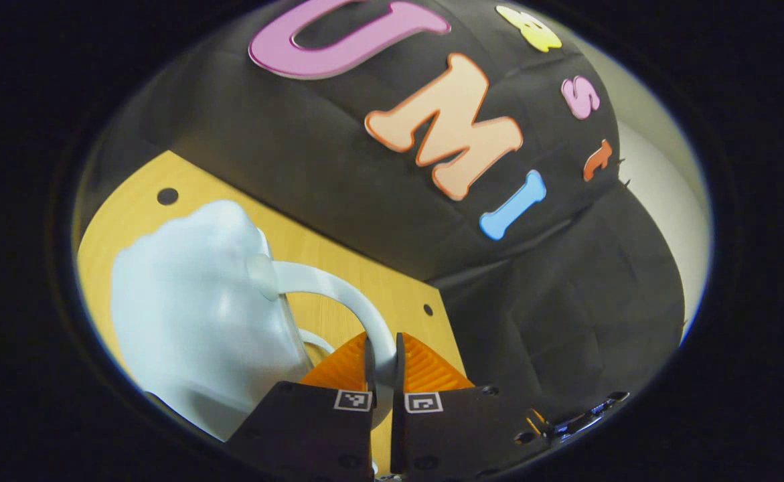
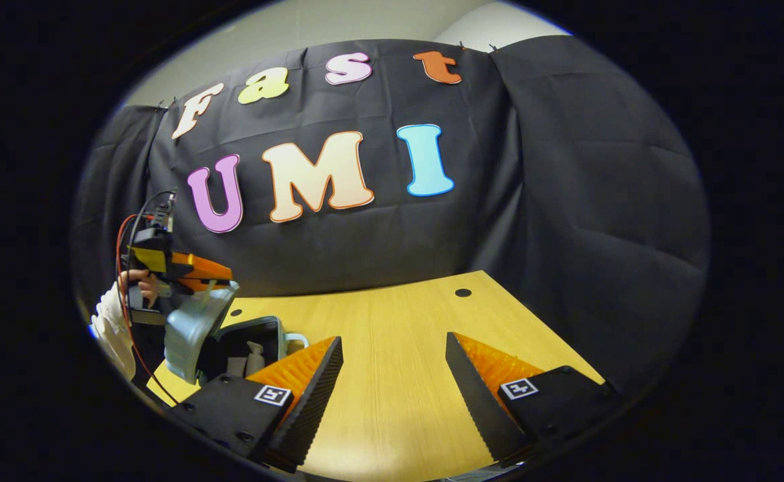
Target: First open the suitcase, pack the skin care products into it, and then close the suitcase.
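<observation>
Both left tongs (image 1: pixel 385 365) seemingly pinch suitcase handle (image 1: pixel 338 291).

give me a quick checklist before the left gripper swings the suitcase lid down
1. Left gripper shut on the handle: ok, both fingers pinch it.
2. Suitcase lid raised, not yet closed: ok.
3. Bottle packed inside: ok, one shows upright in the case.
4. All skin care products packed: cannot tell, interior partly hidden.
5. Right gripper clear of the lid's path: ok, open over bare table.
</observation>
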